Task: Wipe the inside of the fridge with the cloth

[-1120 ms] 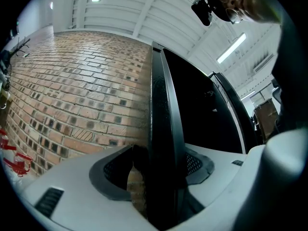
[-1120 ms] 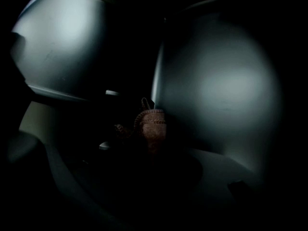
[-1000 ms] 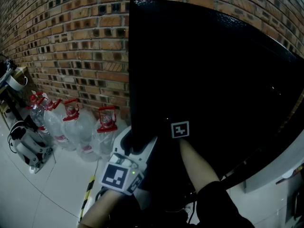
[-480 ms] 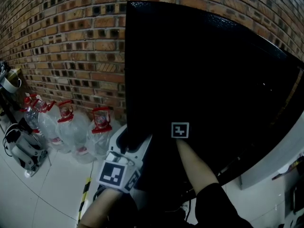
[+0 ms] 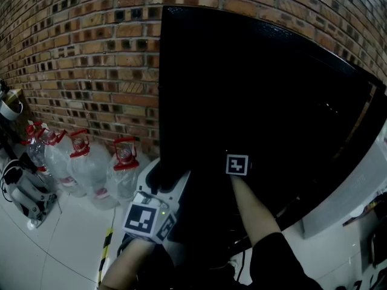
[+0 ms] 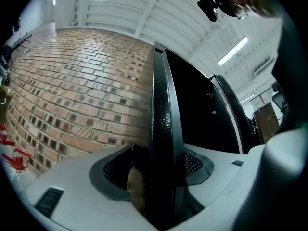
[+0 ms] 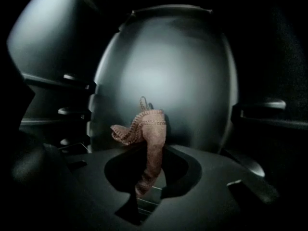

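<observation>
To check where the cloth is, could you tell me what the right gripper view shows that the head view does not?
Only the right gripper view: the brown cloth clamped in the right hand-held gripper, before the fridge's pale inner wall. Only the head view: brick wall, water bottles, the black fridge door. Both: the right hand-held gripper.

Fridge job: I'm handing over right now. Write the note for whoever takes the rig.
Left gripper: jaws clamped on the edge of the black fridge door, which stands open.
Right gripper: inside the fridge, jaws shut on the brown cloth. The cloth's free end points at the pale back wall; whether it touches can't be told.
Done: door open, cloth gripped and inside.
Left: wipe the interior. How much is already wiped doesn't show.
</observation>
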Motion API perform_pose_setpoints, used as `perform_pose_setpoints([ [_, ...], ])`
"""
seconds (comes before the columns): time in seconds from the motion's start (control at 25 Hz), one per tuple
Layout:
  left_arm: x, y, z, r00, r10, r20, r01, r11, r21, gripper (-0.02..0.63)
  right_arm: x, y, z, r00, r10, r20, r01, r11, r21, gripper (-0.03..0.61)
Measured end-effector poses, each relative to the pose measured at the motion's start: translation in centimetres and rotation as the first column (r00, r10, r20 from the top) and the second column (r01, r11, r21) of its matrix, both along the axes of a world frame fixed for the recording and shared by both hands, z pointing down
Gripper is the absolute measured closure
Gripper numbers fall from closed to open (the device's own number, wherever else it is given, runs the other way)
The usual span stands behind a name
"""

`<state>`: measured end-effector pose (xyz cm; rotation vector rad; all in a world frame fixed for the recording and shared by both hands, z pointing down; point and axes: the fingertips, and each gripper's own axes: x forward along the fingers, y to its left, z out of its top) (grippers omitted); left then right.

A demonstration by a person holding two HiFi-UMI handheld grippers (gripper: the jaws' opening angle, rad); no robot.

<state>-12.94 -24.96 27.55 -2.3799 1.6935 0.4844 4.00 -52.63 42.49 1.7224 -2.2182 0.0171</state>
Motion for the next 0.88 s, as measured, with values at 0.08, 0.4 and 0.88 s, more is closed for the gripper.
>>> perform_pose_setpoints([
  [0.08, 0.0, 0.1, 0.0, 1.000, 0.005, -0.008, -0.005, 1.000, -0.003, 0.344, 1.1, -0.1, 0.1, 0.999, 0.037, 0.003, -0.037, 0.999, -0.010, 0.500],
  [0.4, -0.2, 1.2, 0.2, 0.999, 0.021, -0.025, -0.021, 1.000, -0.009, 0.370, 6.2, -0.5, 0.5, 0.969, 0.245, -0.038, -0.246, 0.969, -0.023, 0.502],
  [0.88, -1.3, 4.3, 0.8, 1.000, 0.007, -0.002, -0.007, 1.000, -0.024, 0.384, 8.2, 1.6, 0.6, 0.927, 0.371, 0.060, -0.370, 0.929, -0.019, 0.502],
])
